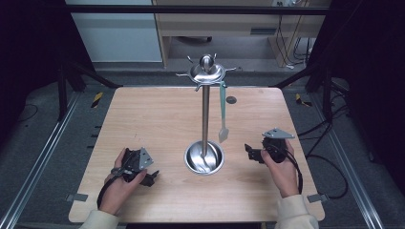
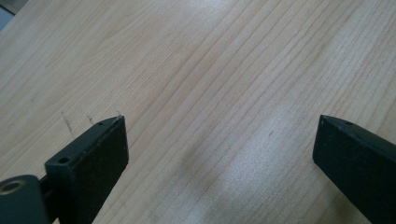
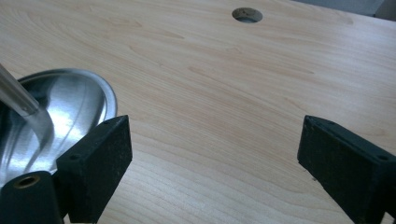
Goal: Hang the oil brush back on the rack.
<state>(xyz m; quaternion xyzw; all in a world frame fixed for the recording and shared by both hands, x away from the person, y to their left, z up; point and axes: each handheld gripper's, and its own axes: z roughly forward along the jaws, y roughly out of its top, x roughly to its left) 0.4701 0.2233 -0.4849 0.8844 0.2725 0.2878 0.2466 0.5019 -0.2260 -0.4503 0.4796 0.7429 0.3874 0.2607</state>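
A steel utensil stand [image 1: 205, 102] rises from a round dish base [image 1: 204, 158] in the middle of the wooden table [image 1: 157, 119]. A pale green spatula [image 1: 223, 112] hangs from one of the hooks at its top. My left gripper [image 1: 152, 177] rests on the table near the front left, open, with bare wood between its jaws [image 2: 219, 140]. My right gripper [image 1: 249, 151] sits at the front right of the dish base, open and holding nothing [image 3: 215, 140]. The rim of the dish base [image 3: 100, 88] lies just left of its left jaw.
A round hole [image 1: 231, 99] [image 3: 247, 14] is cut in the table behind the stand. Cables trail from both grippers. Black frame posts stand at the table's back corners, with a wooden desk [image 1: 219, 24] beyond on the grey floor.
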